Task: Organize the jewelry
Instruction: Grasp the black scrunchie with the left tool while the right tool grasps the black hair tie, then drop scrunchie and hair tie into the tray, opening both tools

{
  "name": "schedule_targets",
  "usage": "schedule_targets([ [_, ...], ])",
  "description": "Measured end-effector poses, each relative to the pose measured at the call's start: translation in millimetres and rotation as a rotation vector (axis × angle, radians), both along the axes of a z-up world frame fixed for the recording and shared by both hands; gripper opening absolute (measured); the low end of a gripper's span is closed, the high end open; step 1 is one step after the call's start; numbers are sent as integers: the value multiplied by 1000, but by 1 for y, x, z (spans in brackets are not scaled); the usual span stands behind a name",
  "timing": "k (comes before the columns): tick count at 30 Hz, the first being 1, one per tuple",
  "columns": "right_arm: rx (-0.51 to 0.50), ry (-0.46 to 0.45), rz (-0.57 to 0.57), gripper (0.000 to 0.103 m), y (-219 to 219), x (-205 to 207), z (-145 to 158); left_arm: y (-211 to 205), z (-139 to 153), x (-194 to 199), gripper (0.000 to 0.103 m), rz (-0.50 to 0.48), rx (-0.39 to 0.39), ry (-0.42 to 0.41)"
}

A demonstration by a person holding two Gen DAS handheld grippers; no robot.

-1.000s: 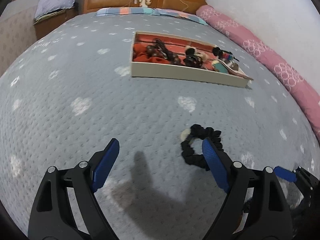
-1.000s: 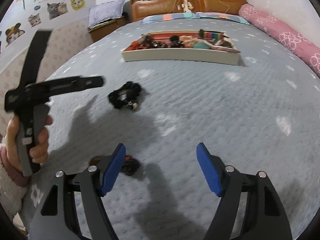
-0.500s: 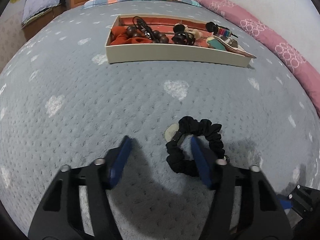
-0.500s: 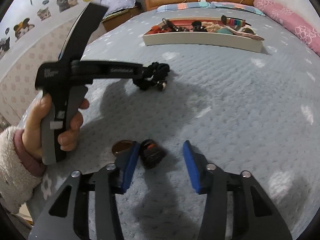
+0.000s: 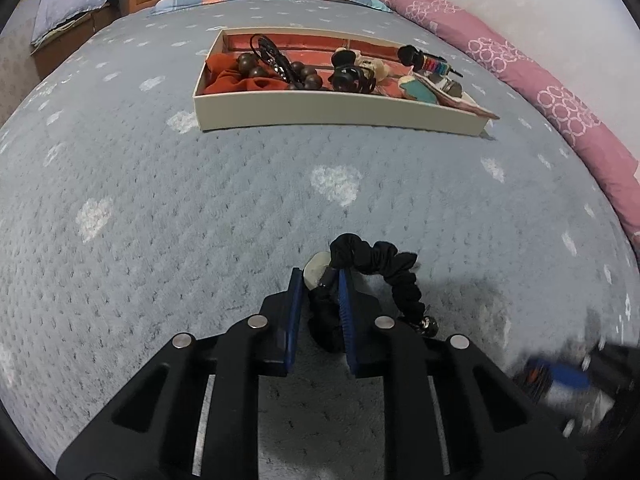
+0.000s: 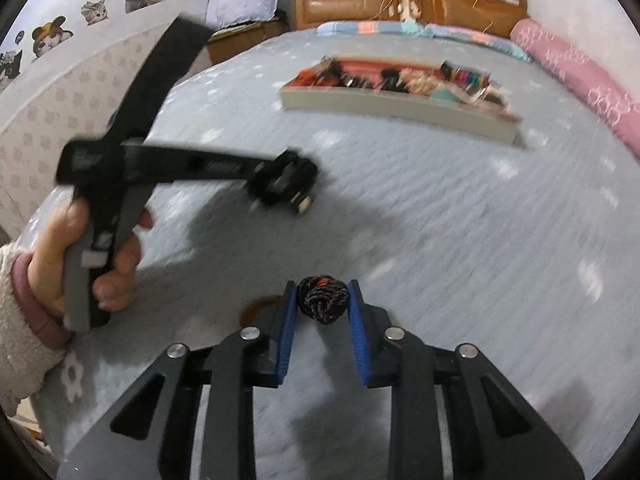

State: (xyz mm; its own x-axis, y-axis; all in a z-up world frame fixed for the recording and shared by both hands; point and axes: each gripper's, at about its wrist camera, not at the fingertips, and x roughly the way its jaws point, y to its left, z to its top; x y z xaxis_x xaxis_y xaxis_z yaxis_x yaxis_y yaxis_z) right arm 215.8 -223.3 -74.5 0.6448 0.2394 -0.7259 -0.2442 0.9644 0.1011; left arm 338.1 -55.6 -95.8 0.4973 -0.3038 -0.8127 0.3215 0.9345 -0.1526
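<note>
Two tongs are working on the bed (image 5: 160,208), each closing on one thing; the left tongs (image 5: 319,280) are pinching one black scrunchie (image 5: 384,260) near its pale charm (image 5: 316,270), the blue pads pressing on the fabric while the rest of the loop is lying on the grey heart-patterned cover; the right tongs (image 6: 322,296) are clamping down on one small dark braided band (image 6: 323,299) with orange flecks, the pads touching its sides, and one brown ring (image 6: 256,306) is lying just beside their left finger; one long cream tray (image 5: 336,110) is sitting well apart toward the headboard (image 6: 408,0), holding dark beads, a red cloth, black hair ties and a few coloured pieces (too crowded to count); one pink bolster (image 5: 520,76) is running along the right edge; a hand (image 6: 80,256) in a fleecy sleeve is gripping the left tongs' handle, and nothing is lying between the tongs and the tray.
</note>
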Motion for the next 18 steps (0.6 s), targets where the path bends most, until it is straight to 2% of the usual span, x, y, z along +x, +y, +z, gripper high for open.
schedule_targets([
  [6,-60,-113,-39,25,-25,53,39,7,20,17,17,14,-29,-30],
  [12,-25,-145,-62,25,-47,130,71,8,62,50,17,31,-50,-102],
  [15,-42,-161,-70,25,-48,160,76,1,85,74,17,40,-54,-149],
  [18,-69,-171,-74,25,-47,188,71,-10,93,100,17,50,-48,-164],
])
